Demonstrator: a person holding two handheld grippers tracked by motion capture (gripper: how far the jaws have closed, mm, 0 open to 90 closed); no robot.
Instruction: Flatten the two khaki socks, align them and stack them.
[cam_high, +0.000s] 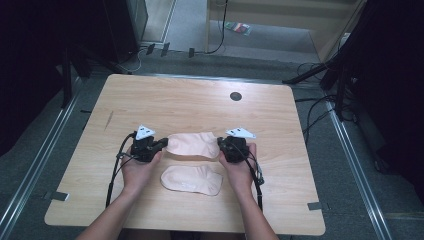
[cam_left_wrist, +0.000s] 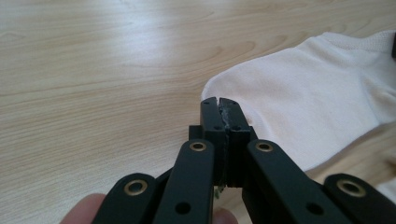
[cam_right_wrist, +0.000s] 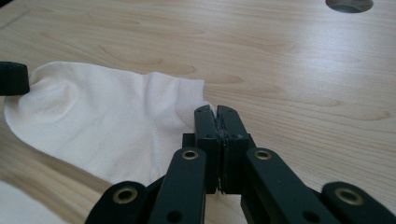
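Two pale socks lie flat on the table (cam_high: 150, 95), one farther sock (cam_high: 194, 144) stretched between the two hands and one nearer sock (cam_high: 192, 180) just in front of it, apart from it and untouched. The work looks barely begun: judging by the layout, the socks are not yet laid together or folded, and the farther one is merely gripped at its ends. The left tool (cam_high: 161, 144) sits at that sock's rounded toe end, its jaws pressed together with what looks like a sliver of fabric (cam_left_wrist: 227, 116) caught between them (the pinch is thin, so the hold seems slight). The right tool (cam_high: 220, 145) is at the cuff end (cam_right_wrist: 191, 100), jaws likewise closed tight on the edge of the ribbed band. Both tools point inward toward each other, with the sock lying between them on the wood. Lifting, matching with the nearer sock and folding all seem left to do.
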